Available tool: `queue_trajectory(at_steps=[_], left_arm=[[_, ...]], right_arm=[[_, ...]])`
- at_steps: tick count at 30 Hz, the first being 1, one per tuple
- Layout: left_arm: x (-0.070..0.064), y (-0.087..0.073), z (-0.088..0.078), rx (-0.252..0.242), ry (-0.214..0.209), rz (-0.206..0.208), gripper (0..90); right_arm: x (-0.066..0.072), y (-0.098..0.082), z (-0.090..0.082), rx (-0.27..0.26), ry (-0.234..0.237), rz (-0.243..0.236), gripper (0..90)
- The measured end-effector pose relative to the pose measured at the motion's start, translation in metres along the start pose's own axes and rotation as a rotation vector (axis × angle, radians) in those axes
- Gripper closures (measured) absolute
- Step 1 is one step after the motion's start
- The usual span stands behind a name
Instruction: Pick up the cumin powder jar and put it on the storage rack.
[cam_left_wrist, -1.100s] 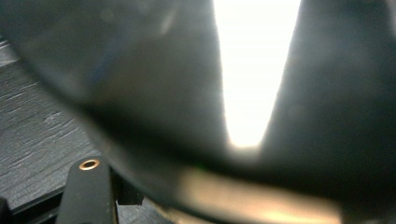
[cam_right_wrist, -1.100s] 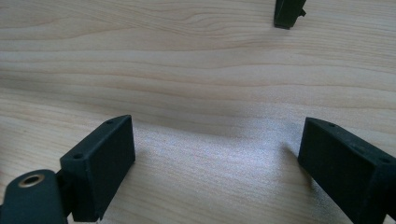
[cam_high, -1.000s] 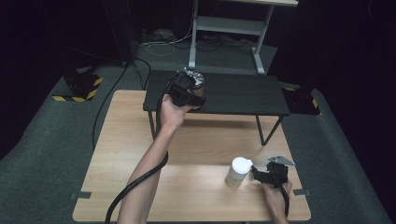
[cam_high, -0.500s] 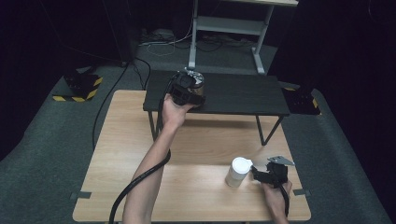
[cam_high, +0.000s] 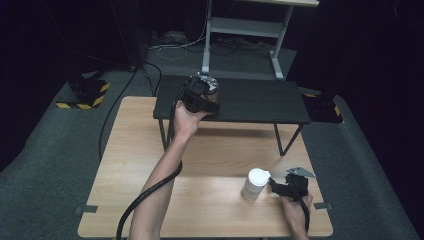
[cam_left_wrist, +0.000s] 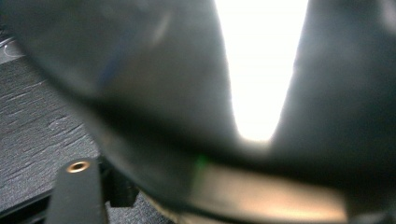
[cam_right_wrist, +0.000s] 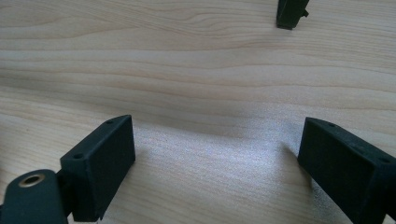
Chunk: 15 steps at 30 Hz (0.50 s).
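While the left tongs (cam_high: 199, 95), just eased apart around something dark and blurred, grip unclear, sit far off, the white cup (cam_high: 255, 183) stands upright just left of the wide-open, empty right tongs (cam_right_wrist: 215, 154).

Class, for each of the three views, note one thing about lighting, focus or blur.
High view: lit wooden table, dark surroundings, white cup bright. Left gripper view: a blurred dark shape close to the lens, with a blown-out white patch. Right gripper view: sharp wood grain, soft shadow between the open right gripper jaws.

Grey carpet (cam_high: 45, 150), wooden table (cam_high: 210, 155), seemingly dark walls.
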<state>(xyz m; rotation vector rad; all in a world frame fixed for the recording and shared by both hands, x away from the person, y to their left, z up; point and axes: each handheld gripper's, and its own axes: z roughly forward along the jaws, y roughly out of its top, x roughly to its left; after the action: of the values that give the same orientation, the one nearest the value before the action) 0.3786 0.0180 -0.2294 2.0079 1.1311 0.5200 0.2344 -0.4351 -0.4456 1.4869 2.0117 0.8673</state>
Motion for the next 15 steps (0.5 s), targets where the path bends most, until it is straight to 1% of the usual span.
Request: queue_trajectory(at_steps=[2, 3, 4, 8, 9, 10, 14, 15], left_arm=[[0.000, -0.001, -0.002, -0.008, -0.003, -0.006, 17.7], [-0.002, -0.002, -0.004, -0.013, 0.011, -0.002, 16.0], [-0.002, -0.002, -0.004, -0.013, 0.011, -0.002, 13.6], [-0.003, -0.005, -0.008, -0.020, 0.013, -0.019, 10.2], [-0.003, -0.008, -0.012, -0.026, 0.014, -0.026, 8.7], [-0.003, -0.008, -0.012, -0.026, 0.014, -0.026, 8.1], [-0.003, -0.013, -0.021, -0.031, 0.009, -0.022, 6.1], [-0.003, -0.013, -0.024, -0.029, 0.007, -0.014, 5.9]], right_arm=[[0.000, 0.000, 0.000, 0.000, 0.000, 0.000, 10.2], [0.000, 0.000, 0.000, 0.000, 0.000, 0.000, 10.2], [0.000, 0.000, 0.000, 0.000, 0.000, 0.000, 10.2], [0.000, 0.000, 0.000, 0.000, 0.000, 0.000, 10.2], [0.000, 0.000, 0.000, 0.000, 0.000, 0.000, 10.2], [0.000, 0.000, 0.000, 0.000, 0.000, 0.000, 10.2], [0.000, 0.000, 0.000, 0.000, 0.000, 0.000, 10.2], [0.000, 0.000, 0.000, 0.000, 0.000, 0.000, 10.2]])
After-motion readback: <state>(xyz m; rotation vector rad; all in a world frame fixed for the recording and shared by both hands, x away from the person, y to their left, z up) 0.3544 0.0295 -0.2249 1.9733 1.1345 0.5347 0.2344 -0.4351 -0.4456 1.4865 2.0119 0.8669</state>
